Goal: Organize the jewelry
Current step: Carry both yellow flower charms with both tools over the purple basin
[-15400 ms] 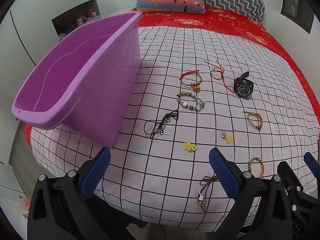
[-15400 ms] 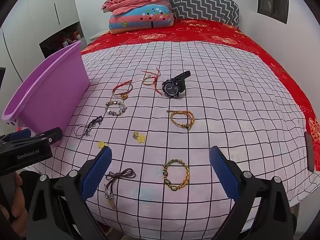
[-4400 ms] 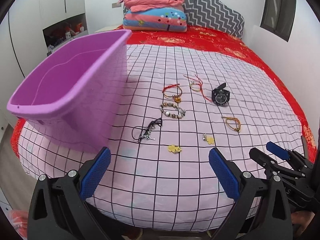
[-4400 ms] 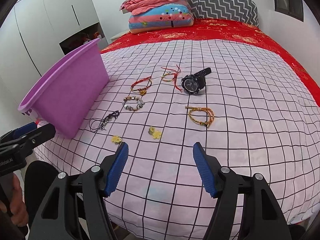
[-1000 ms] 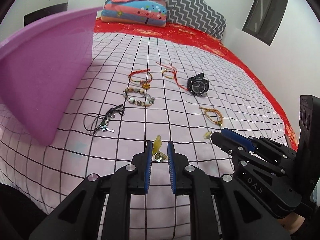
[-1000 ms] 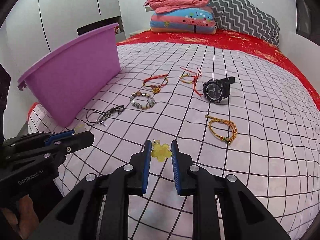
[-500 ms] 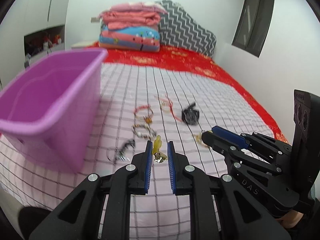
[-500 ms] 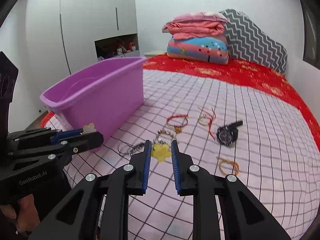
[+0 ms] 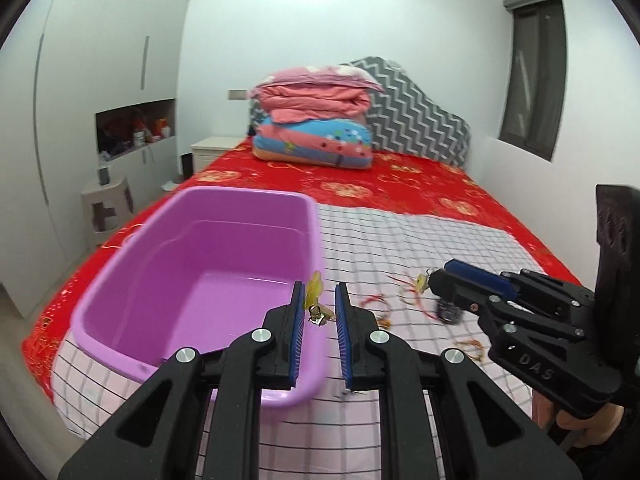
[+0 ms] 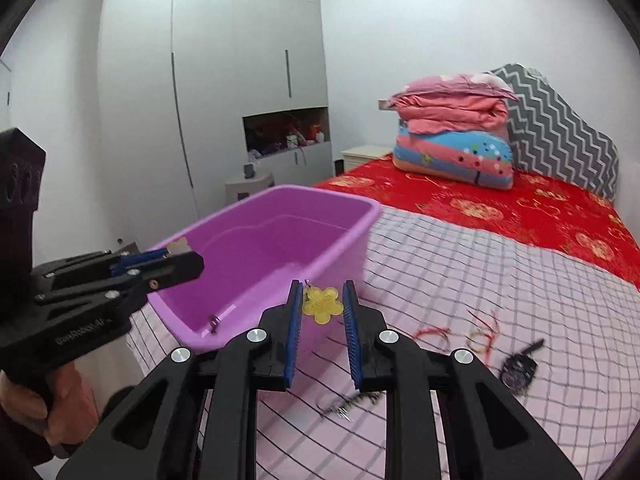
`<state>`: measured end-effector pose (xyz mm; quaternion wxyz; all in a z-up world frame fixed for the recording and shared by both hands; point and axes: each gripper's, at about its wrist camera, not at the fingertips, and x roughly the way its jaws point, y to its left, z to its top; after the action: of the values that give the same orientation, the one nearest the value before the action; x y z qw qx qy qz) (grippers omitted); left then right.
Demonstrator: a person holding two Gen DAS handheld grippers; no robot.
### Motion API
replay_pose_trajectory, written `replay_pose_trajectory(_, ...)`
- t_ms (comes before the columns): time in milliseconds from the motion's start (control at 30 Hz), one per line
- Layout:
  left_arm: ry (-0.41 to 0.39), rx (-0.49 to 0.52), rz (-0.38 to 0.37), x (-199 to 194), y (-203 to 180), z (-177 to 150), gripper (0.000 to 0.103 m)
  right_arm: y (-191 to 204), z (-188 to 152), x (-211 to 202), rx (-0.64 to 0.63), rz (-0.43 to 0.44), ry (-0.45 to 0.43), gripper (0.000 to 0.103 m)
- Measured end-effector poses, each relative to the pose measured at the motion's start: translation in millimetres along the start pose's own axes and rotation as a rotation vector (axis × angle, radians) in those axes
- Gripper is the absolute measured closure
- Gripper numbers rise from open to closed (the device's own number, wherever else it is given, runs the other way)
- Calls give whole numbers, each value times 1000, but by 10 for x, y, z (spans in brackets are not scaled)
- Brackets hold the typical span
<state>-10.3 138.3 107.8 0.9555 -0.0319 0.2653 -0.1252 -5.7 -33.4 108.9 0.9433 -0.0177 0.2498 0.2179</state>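
Observation:
My left gripper (image 9: pixel 319 294) is shut on a small yellow flower charm (image 9: pixel 315 289) and holds it over the near right corner of the purple tub (image 9: pixel 192 264). My right gripper (image 10: pixel 322 294) is shut on a second yellow flower charm (image 10: pixel 321 304) and holds it in the air just right of the tub (image 10: pixel 276 248). Each gripper shows in the other's view, the right one (image 9: pixel 430 280) and the left one (image 10: pixel 188 258). Bracelets (image 10: pixel 430 334) and a black watch (image 10: pixel 519 368) lie on the checked sheet.
The tub stands on the bed's left side, on the pink checked sheet (image 9: pixel 420 248). A dark cord necklace (image 10: pixel 344 404) lies below my right gripper. Folded quilts (image 9: pixel 316 120) and a red cover are at the bed's head. Wardrobes (image 10: pixel 224 100) stand to the left.
Both grippers have risen from the sheet with their charms and swung left towards the tub. The left gripper now hangs over the tub's corner.

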Motion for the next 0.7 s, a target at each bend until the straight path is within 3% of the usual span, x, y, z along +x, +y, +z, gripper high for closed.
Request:
replay_pose_trajectory(367,29,-100,120,218,866,25,87,604,358,805,-57,92,39,83)
replay_pose_trajectory(700,102,-154,163,565,1218,-68,87,683,345,1441,-52,89,162,83)
